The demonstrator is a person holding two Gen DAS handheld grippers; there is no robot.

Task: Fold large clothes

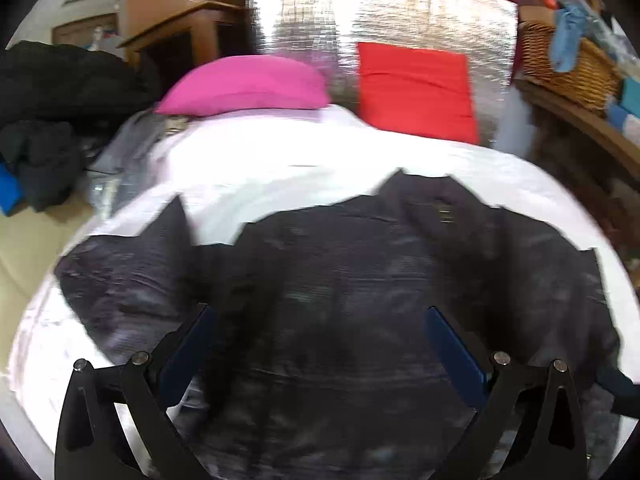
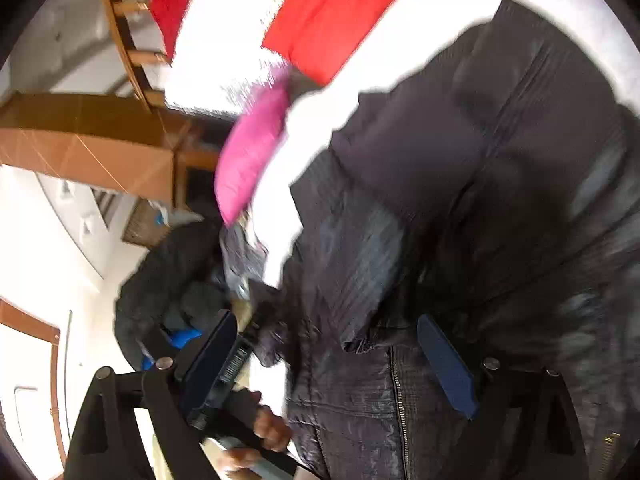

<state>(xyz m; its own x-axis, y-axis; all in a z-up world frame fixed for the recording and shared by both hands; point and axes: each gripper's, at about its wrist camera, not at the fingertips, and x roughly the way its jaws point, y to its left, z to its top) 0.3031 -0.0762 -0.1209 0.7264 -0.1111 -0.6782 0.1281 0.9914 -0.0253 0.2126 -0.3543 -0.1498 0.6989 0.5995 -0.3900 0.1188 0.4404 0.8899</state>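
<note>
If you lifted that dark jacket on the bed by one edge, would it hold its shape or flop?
Probably flop: the jacket lies spread on the white sheet with folds and a sleeve bent over. Its sheen and quilted ribs suggest a slick, puffy shell, so it may slip from a pinch. It looks bulky but likely light for its size.

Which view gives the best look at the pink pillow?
The left wrist view. There the pink pillow lies whole and fairly sharp at the head of the white bed, beside the red pillow. In the right wrist view it is tilted, smeared by motion blur, and harder to read.
</note>
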